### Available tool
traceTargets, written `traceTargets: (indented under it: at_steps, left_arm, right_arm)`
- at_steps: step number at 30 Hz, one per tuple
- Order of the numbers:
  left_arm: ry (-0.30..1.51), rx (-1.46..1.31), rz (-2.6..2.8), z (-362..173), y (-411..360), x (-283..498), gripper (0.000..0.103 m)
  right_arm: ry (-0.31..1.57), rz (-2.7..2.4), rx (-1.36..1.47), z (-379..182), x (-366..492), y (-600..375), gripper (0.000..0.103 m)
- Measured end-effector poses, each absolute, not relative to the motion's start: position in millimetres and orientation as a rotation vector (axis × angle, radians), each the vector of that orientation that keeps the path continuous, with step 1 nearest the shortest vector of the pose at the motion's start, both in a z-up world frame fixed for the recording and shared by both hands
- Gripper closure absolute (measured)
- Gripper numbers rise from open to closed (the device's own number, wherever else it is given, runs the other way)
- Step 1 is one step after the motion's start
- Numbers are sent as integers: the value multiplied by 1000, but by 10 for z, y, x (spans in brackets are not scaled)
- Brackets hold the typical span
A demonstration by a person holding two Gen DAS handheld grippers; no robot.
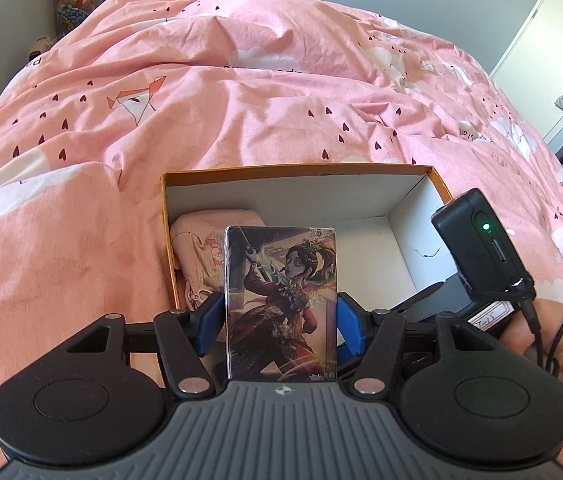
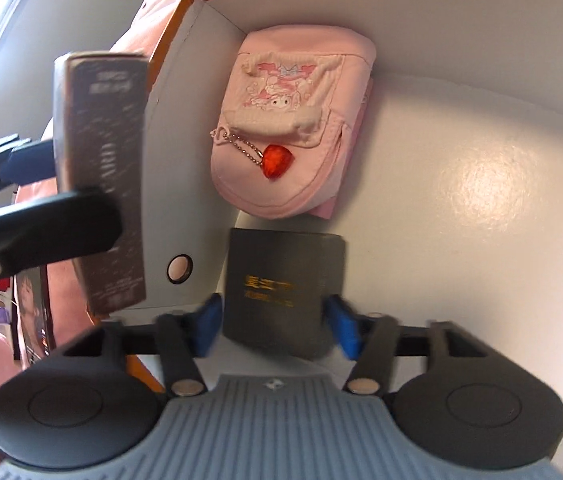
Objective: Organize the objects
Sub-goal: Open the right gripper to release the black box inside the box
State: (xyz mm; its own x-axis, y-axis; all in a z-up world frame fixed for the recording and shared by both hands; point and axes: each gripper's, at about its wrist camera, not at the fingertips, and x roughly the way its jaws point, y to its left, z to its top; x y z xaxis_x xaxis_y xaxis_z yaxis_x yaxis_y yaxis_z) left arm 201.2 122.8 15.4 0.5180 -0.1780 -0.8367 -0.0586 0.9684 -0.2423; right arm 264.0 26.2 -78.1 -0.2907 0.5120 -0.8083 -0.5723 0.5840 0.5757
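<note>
Left wrist view: the left hand-held gripper [image 1: 281, 316] is clamped on an illustrated card box [image 1: 281, 304], its blue pads pressing the box's two long sides. The box stands upright between them, long axis running toward 12 o'clock, its face showing a painted figure in dark red. Straight ahead at 12 o'clock lies the open cardboard box [image 1: 301, 170], orange outside and white inside, sitting on a bed under a pink duvet [image 1: 241, 92]. A pink pouch [image 1: 201, 248] rests in the box's corner at about 11 o'clock. The right device's black housing shows at 3 o'clock, over the box's right side.

Right wrist view: the right hand-held gripper [image 2: 277, 320] reaches down inside the same box [image 2: 481, 60]. A dark booklet [image 2: 285, 292] with gold lettering sits between its blue fingers, long axis toward 12 o'clock. The frame is blurred, so I cannot tell whether the pads press it or stand just clear. The pink pouch [image 2: 289, 128] — with a ball chain and a red heart charm [image 2: 275, 162] — lies just beyond at 12 o'clock, near the booklet's top edge but apart from it. At 9 o'clock the card box [image 2: 105, 184] hangs edge-on in the other gripper, above the box's left wall.

My judgement: the right side is nearer the box floor — the booklet looks about set down, while the card box has yet to go in
</note>
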Motion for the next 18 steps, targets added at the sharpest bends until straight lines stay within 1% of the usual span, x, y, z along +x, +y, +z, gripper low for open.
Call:
traceTargets:
  at_steps: [1,4,9,11,15,18]
  left_arm:
    - [1027,-259,-71,153,1233,2002,35]
    - [1027,-271,-63,151,1251,1976,35]
    - [1036,-282,-56,140,1244,1935,35]
    - [1043,-290,-56,127,1220,1909,35]
    - [1091,-310,-38,32,1162,1899,35]
    - [1136,-326,-23,-77,1099,1910,35]
  right_arm:
    - [1547,1065,-39,-800,2624,269,64]
    - [1553,1087,-29,-844,2536,330,76]
    - [1521,1085,-76,-821,2389,397,77]
    - [1507,1073,-87,-771,2364,354,75]
    - [1424,998,-165,-605,2319,195,75]
    - [1394,947,-140,-509,2344,43,75]
